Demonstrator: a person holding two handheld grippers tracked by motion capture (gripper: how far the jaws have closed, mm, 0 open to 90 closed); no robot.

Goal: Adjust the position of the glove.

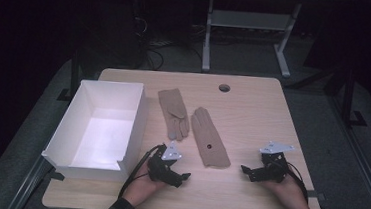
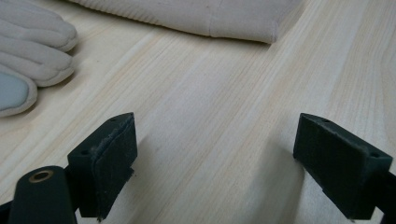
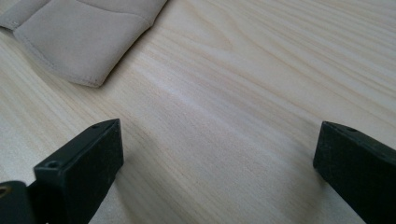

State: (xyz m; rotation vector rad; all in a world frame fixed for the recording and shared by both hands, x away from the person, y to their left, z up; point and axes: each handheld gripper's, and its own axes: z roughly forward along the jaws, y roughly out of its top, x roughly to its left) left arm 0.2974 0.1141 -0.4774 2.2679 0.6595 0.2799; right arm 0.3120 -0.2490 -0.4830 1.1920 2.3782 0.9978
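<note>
Both claws, left [image 1: 184, 175] and right [image 1: 245, 170], gape wide and empty on the table [image 1: 253, 115]; we judge thin gloves [image 1: 211, 139] at 12 o'clock may slip.

Both forearms entered over the tabletop's near edge, the left hand [image 1: 143, 180] holding the left gripper [image 1: 184, 176] near the middle of that edge and the right hand [image 1: 287, 189] holding the right gripper [image 1: 245, 170] toward the near right corner, each with jaws spread wide, nothing between them.
</note>
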